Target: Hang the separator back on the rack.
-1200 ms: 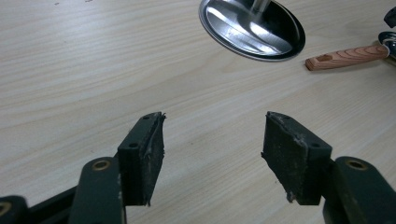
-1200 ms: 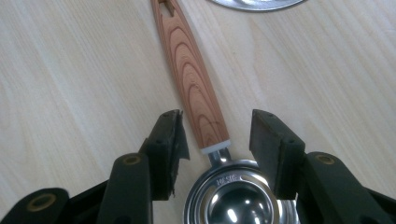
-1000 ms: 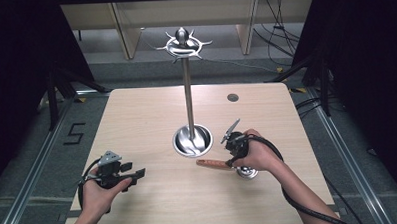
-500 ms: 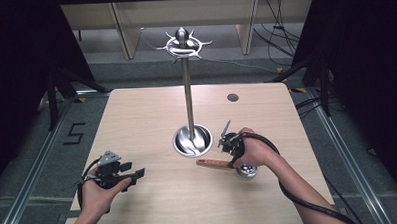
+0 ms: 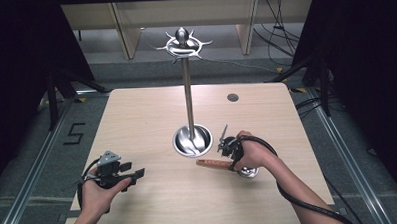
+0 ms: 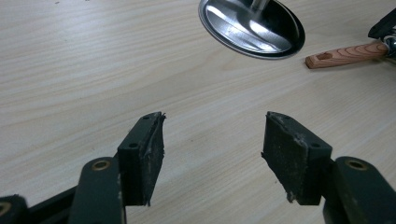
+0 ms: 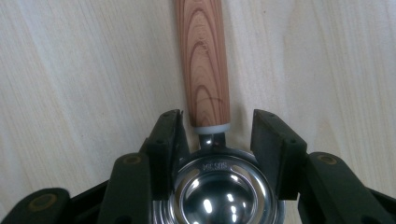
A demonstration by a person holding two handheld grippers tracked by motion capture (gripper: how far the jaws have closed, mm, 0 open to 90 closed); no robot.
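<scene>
While your left gripper point(image 6: 212, 154) stood wide open over the bare table point(image 5: 151, 118), your right gripper point(image 7: 217, 135) was part open astride the ladle's point(image 7: 219, 196) neck, not gripping.

Ladle bowl point(image 7: 224, 196): cut off by the lower edge of the right gripper view; in the high view mostly hidden beneath the right hand point(image 5: 253, 152).
Stand base point(image 6: 252, 25): cropped at the top edge, ahead of the left gripper's jaws.

Pale wooden table point(image 5: 146, 114) on grey floor point(image 5: 47, 142), dark curtains point(image 5: 24, 48) flanking.
</scene>
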